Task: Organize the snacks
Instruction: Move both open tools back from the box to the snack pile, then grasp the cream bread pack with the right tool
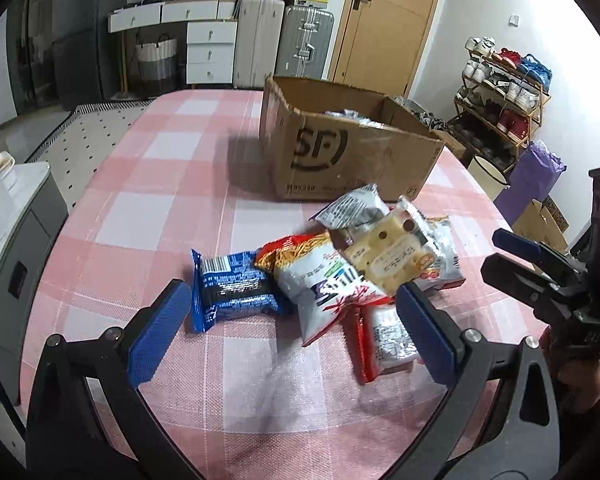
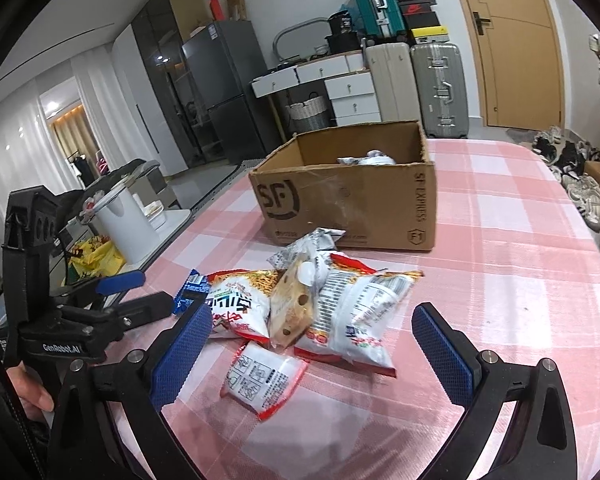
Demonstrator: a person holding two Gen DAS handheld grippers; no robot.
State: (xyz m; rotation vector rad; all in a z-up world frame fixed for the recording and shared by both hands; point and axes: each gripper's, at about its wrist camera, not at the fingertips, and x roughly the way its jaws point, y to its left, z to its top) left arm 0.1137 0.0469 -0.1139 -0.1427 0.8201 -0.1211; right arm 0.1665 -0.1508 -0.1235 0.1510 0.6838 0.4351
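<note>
Pick-up stage: snacks piled before box.
Left gripper and right gripper both wide, empty; next, close on one packet.

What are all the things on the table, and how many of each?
Cardboard box: 1, brown, far side of table, some packets inside.
Blue packet: 1, left end of pile.
Noodle snack bags: 2, white and red.
Cheese-print packet: 1, yellow, on top of pile.
Small red-edged packet: 1, nearest.
Silver packet: 1, by box.
Tablecloth: 1, pink and white check.
Left gripper: open, empty.
Right gripper: open, empty.
</note>
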